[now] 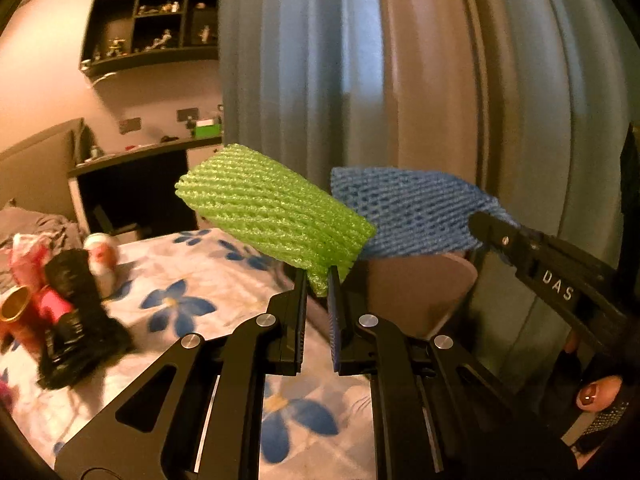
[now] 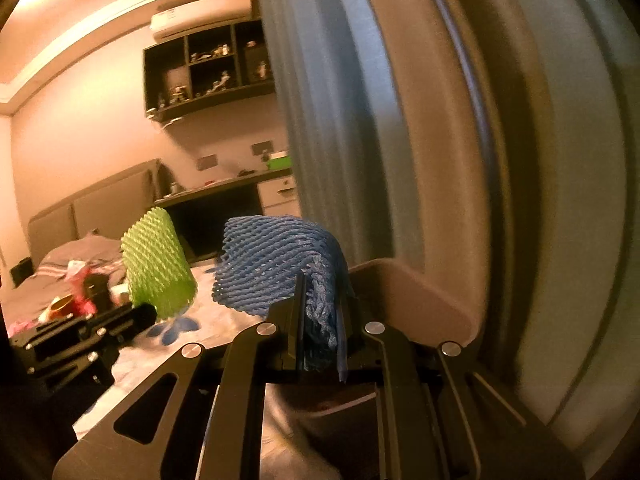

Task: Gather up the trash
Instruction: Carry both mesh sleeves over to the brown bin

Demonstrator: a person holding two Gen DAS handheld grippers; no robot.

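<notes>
Trash comes first: a green foam net is pinched by its bottom corner in the left hand-held gripper, up in the air over the bed. The right hand-held gripper pinches a blue foam net just beside the green one. Behind both hang grey-blue curtains. More trash sits on the flower bedsheet: a black crumpled bag, a pink wrapper and a small can.
</notes>
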